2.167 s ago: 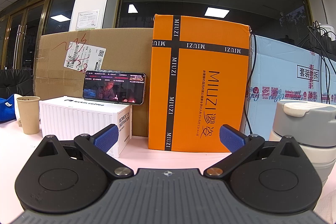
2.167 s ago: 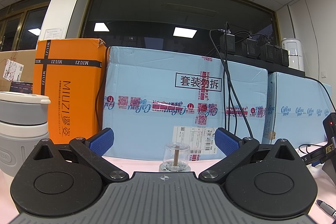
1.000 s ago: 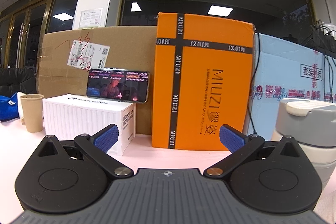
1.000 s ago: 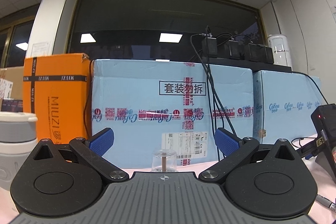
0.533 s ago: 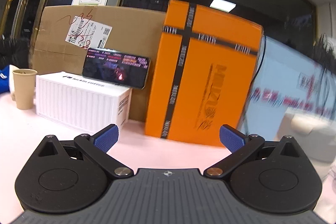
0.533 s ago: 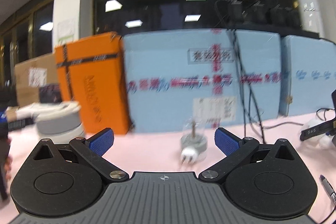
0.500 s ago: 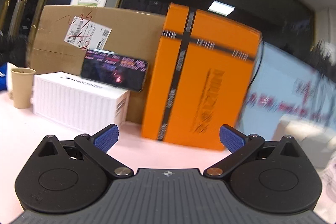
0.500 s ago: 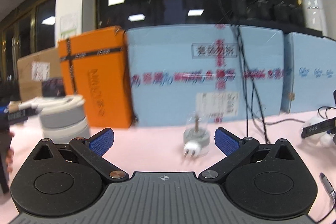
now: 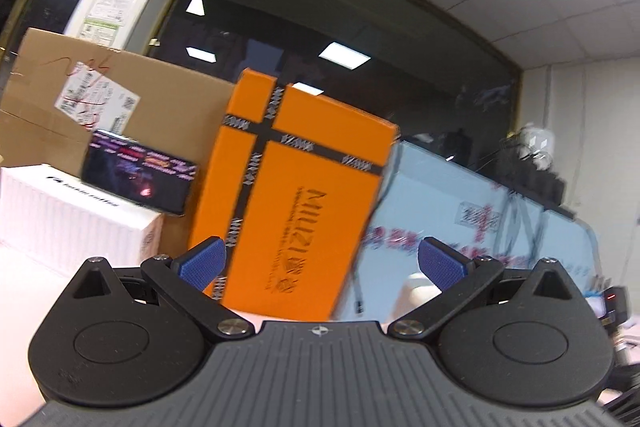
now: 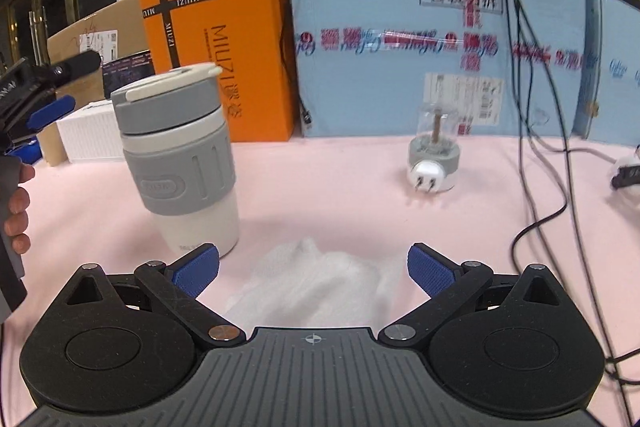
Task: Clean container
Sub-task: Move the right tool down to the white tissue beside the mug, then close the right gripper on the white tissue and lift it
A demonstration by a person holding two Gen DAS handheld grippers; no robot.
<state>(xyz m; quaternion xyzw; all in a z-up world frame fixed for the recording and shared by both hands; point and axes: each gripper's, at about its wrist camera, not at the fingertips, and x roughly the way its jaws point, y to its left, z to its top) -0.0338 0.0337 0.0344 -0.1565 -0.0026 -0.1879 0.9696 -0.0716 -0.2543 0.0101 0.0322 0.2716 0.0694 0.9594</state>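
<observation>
A white container (image 10: 180, 163) with a grey sleeve and grey lid stands upright on the pink table (image 10: 360, 195), left of centre in the right wrist view. A crumpled white cloth (image 10: 316, 287) lies just in front of my right gripper (image 10: 314, 269), which is open and hovers above it. My left gripper (image 9: 322, 261) is open and empty, tilted and raised; only a blurred pale piece of the container (image 9: 414, 291) shows beside its right finger. In the right wrist view the left gripper's blue fingertips (image 10: 50, 113) and a hand (image 10: 16, 211) appear at the left edge.
An orange box (image 10: 216, 59), blue cartons (image 10: 432, 43) and a brown carton (image 9: 100, 107) line the back. A white box (image 9: 76, 223) carries a phone (image 9: 140, 179). A small glass jar with a plug (image 10: 434, 155) and black cables (image 10: 540, 167) lie to the right.
The right gripper has tipped down and swung left, bringing the container, table and cloth into view. The left gripper has risen and rolled, and its view is now tilted and blurred.
</observation>
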